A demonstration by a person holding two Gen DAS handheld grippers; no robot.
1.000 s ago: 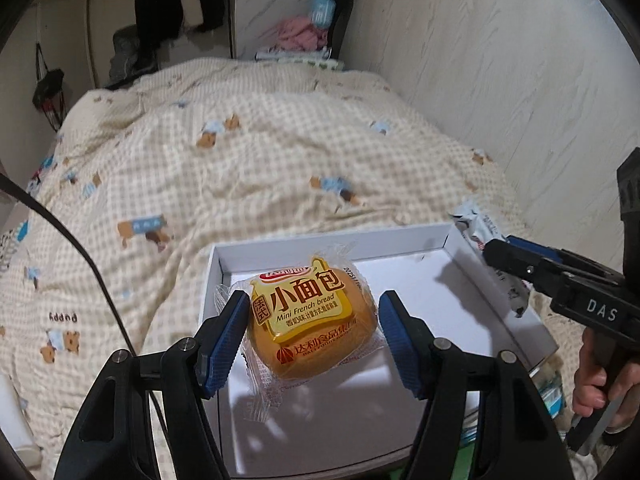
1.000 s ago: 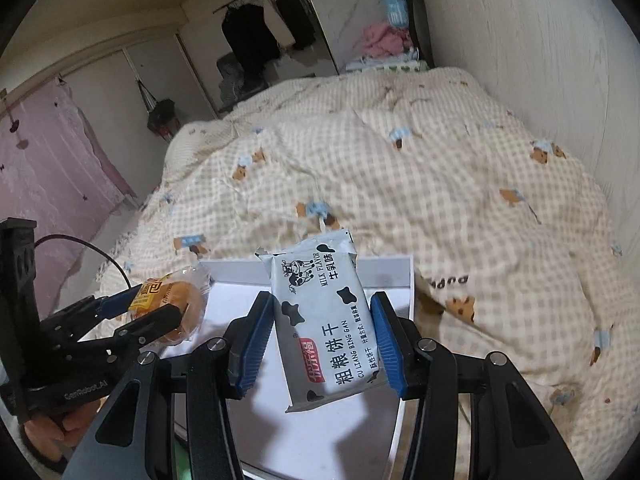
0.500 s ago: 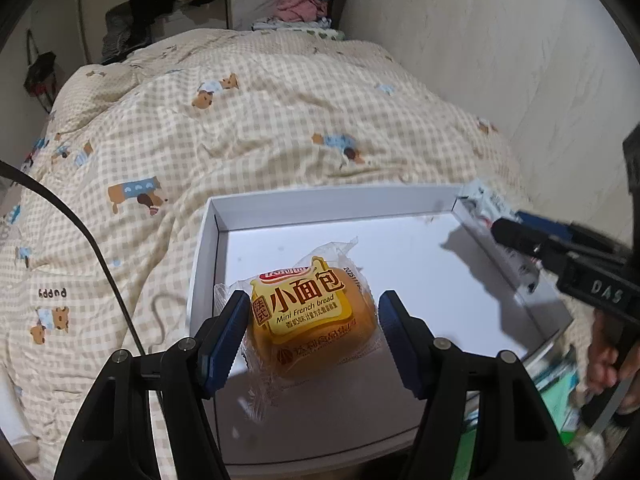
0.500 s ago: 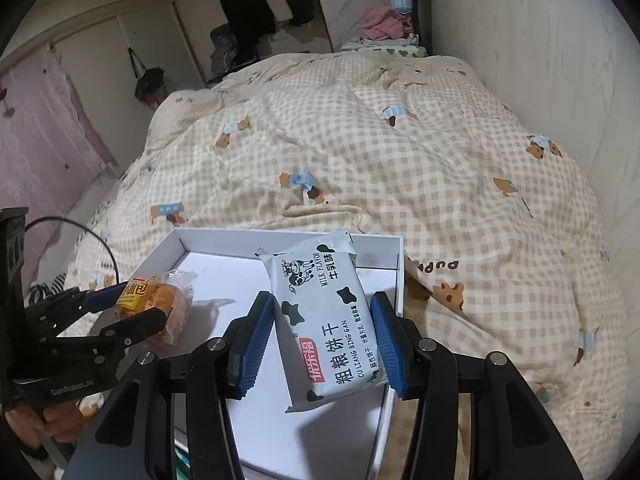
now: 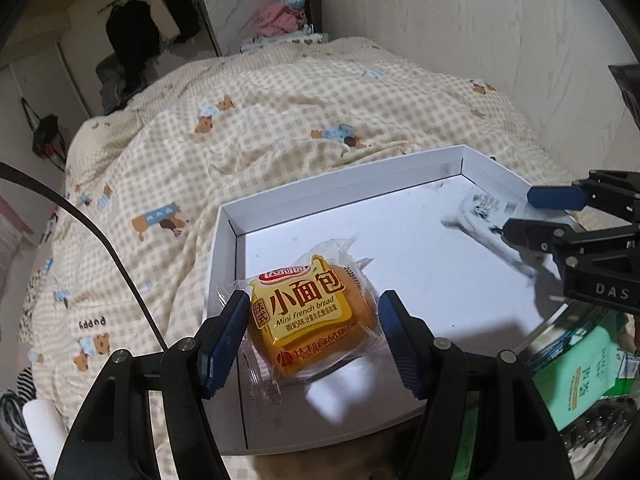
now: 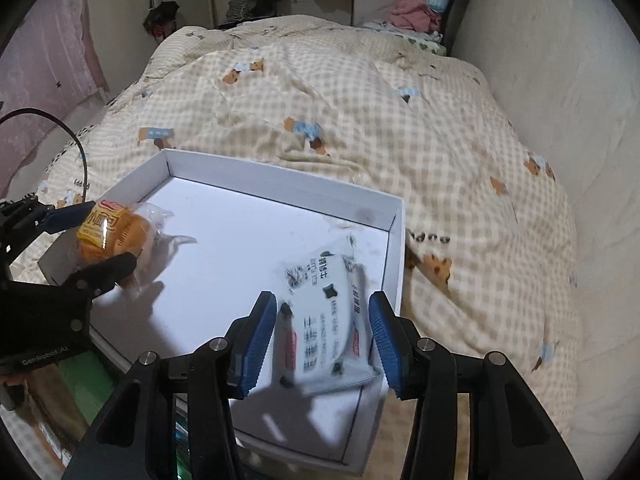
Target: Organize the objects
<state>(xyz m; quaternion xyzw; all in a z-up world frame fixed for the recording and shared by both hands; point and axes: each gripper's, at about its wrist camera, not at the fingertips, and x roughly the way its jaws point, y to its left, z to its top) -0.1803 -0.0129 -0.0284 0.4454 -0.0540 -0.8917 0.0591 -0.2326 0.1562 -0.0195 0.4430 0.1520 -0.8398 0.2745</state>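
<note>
Two wrapped snacks over a white tray on the bed.

Left gripper (image 5: 312, 330) spread wide around the bread packet (image 5: 308, 312), low centre of the left wrist view; pads not visibly pressing the wrapper, so apparently released over the tray (image 5: 344, 196). Right gripper (image 6: 322, 338) parted too, with the biscuit packet (image 6: 326, 320) blurred between the fingers at lower centre of the right wrist view, near the tray's right wall; resting or dropping, cannot tell. Both likely light. Bread probably soft and squashable under slippery, crinkly film: best taken gently across the bun's middle, not by loose wrapper ends. Biscuit packet flatter, probably brittle inside: best gripped across the narrow width, lightly.
</note>
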